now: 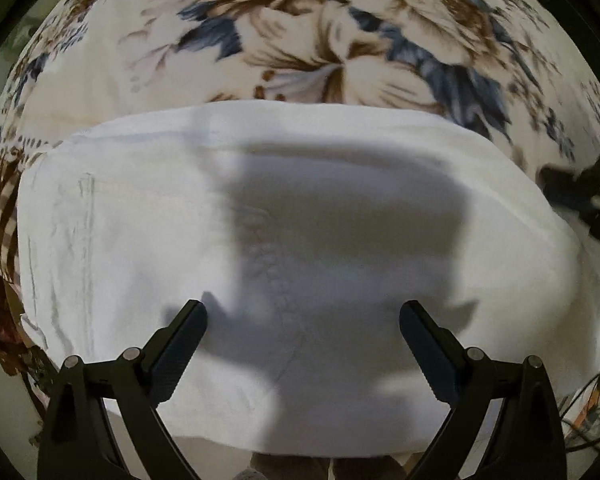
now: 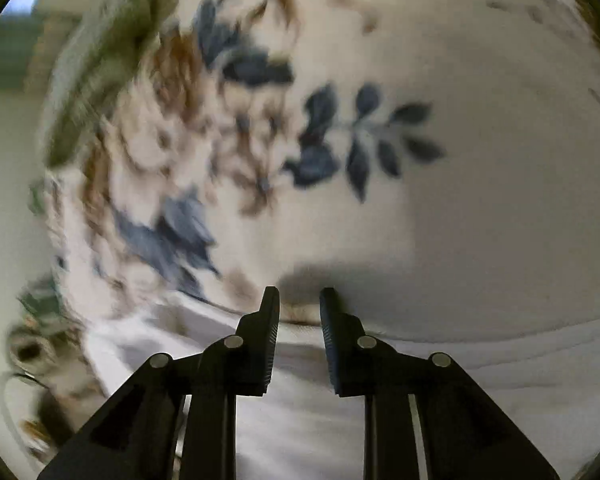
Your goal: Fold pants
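Observation:
White pants [image 1: 300, 208] lie flat and folded on a floral bedspread [image 1: 300, 40]. My left gripper [image 1: 303, 312] hangs straight above them, open wide, nothing between its fingers; its shadow falls on the cloth. In the right wrist view my right gripper [image 2: 299, 300] points down at the far edge of the pants [image 2: 300, 420], where white cloth meets the bedspread [image 2: 460, 200]. Its jaws stand a narrow gap apart, with no cloth pinched between the pads. A dark blurred shape [image 1: 580, 196] at the pants' right edge looks like the other gripper.
The bedspread, cream with blue and brown flowers, surrounds the pants on all sides. Its edge drops away at the left of the right wrist view, towards a pale floor [image 2: 8, 200]. Thin cables [image 1: 588, 412] lie at the lower right.

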